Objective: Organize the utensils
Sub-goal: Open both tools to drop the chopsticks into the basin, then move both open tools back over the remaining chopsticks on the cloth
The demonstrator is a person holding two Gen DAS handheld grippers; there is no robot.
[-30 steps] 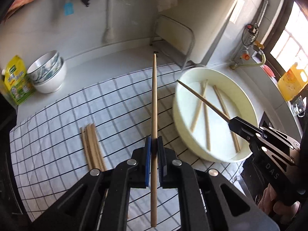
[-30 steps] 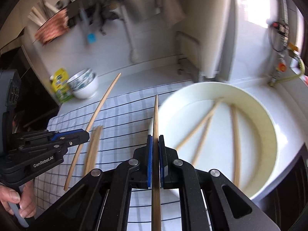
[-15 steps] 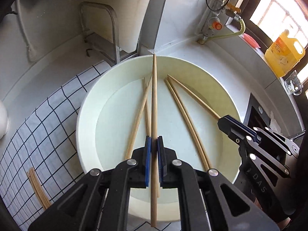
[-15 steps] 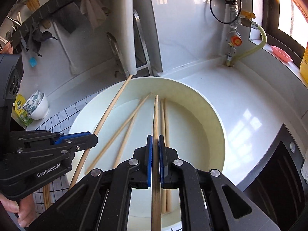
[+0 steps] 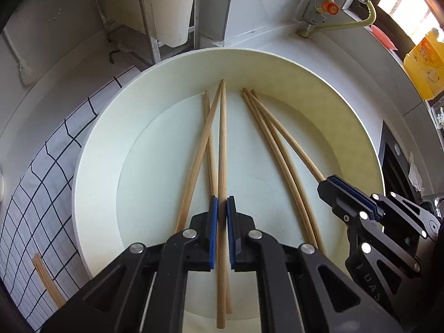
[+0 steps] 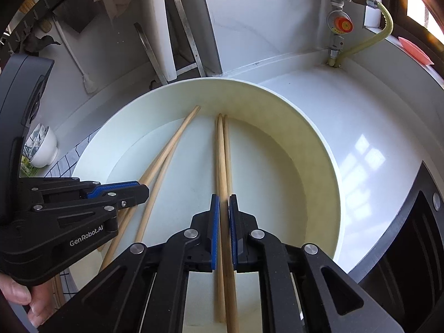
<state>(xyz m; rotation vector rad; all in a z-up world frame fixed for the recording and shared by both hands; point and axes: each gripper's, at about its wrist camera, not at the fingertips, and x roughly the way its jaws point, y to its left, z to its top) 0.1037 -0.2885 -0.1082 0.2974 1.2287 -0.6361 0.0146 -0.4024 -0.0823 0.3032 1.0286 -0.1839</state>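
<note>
Chopsticks [image 5: 280,149]: five in the white basin [image 5: 91,149]; spares left on the cloth [image 5: 41,166].
Left tongs [image 5: 222,208]: slightly apart around one.
Right tongs [image 6: 224,204]: likewise.
Risk: sticks may roll and scatter on release.

Your chopsticks are plain, pale wooden sticks. Six lie in or over the round white basin [image 5: 91,149]. The chopstick [image 5: 221,149] between your left gripper's [image 5: 222,211] blue pads runs straight toward the basin's far wall, its tip meeting a crossed pair [image 5: 208,138] to its left. A second pair [image 5: 272,144] lies side by side toward the basin's right side. The chopstick [image 6: 220,163] between your right gripper's [image 6: 224,208] pads lies alongside its neighbour. A bundle [image 5: 47,280] rests on the checked cloth [image 5: 36,183] beside the basin's left rim.
</note>
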